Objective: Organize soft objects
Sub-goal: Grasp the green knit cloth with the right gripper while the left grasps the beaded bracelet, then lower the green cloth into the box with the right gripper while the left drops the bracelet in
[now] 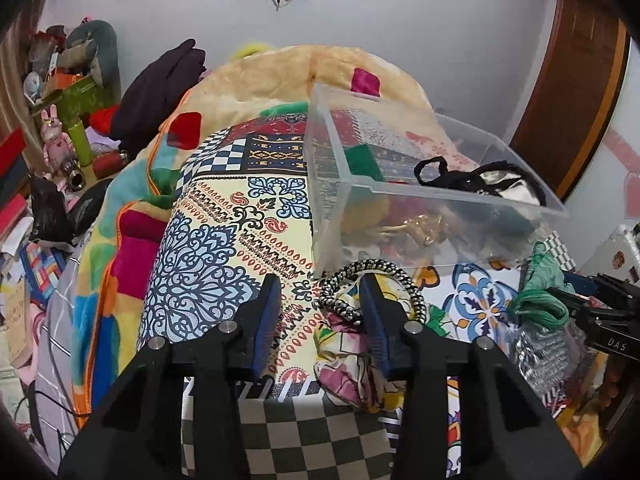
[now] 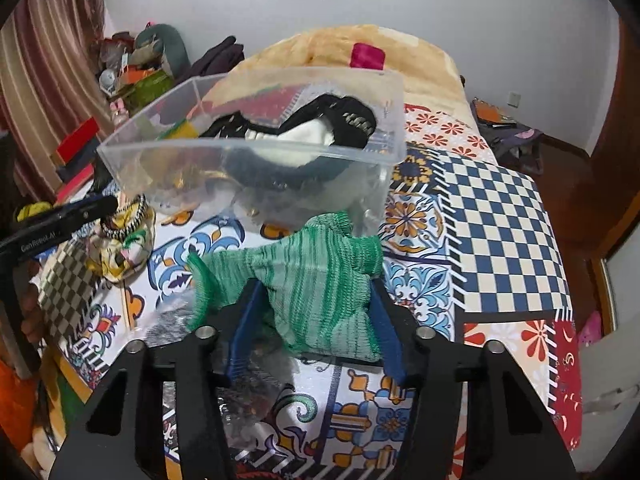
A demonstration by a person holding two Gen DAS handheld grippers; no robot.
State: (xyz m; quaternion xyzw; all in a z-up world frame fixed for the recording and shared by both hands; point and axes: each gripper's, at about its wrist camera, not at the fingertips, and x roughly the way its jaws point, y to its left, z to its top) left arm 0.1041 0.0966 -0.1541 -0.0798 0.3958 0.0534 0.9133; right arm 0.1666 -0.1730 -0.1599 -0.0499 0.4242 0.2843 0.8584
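A clear plastic bin [image 1: 400,196] stands on the patterned bed and holds black and white soft items [image 1: 492,182]; it also shows in the right wrist view [image 2: 248,152]. My left gripper [image 1: 322,280] is open just in front of the bin, its right finger against a floral cloth pouch with a black-and-white braided cord [image 1: 376,280]. My right gripper [image 2: 316,284] is shut on a green knitted cloth [image 2: 312,280] and holds it just before the bin. The green cloth also shows in the left wrist view [image 1: 540,292].
A yellow patchwork blanket [image 1: 132,216] bunches along the bed's left side. A cluttered shelf with toys and bottles [image 1: 64,136] stands far left. A silvery mesh bag [image 2: 248,384] lies under my right gripper. A brown door [image 1: 576,92] is at right.
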